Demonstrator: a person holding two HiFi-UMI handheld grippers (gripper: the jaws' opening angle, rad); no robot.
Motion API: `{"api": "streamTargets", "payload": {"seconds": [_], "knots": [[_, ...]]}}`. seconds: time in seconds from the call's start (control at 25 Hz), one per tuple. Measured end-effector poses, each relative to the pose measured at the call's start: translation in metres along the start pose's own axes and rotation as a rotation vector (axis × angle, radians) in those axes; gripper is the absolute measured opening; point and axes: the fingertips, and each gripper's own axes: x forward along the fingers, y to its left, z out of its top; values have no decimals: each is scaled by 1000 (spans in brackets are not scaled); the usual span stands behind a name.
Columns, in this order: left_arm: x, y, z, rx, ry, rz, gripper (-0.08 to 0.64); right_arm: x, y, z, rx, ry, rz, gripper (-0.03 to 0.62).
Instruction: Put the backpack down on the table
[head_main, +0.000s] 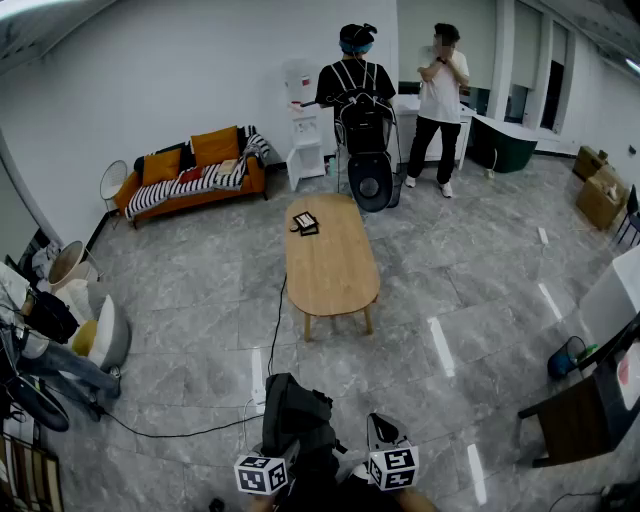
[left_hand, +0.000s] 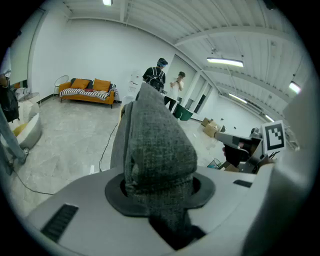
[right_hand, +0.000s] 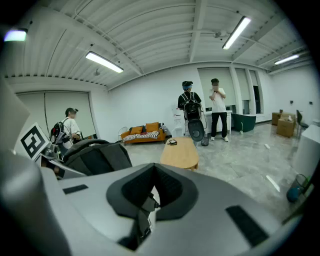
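Your left hand-held gripper (left_hand: 159, 187) is clamped on a thick grey fabric part of the backpack (head_main: 298, 415) — a handle or strap, I cannot tell which — and the bag hangs low in front of you, over the floor and well short of the wooden bench (head_main: 330, 265). Your right hand-held gripper (right_hand: 150, 195) has its jaws together on nothing and sits just beside the bag. This looks like the carry step, with the set-down not yet begun. Next you need to walk the bag up to the bench and lower it onto the bare near end — clear of the small dark item (head_main: 305, 222) at the far end, and mind the cable (head_main: 277, 320) on the floor.
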Motion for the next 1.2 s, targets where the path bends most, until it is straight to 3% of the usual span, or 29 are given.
{"api": "streamTargets", "payload": {"seconds": [0.28, 1.2], "knots": [[3, 0, 1, -11, -8, 2, 133, 1, -6, 3, 29, -29, 7, 9], [21, -2, 11, 14, -10, -25, 133, 19, -8, -11, 96, 57, 58, 9]]}}
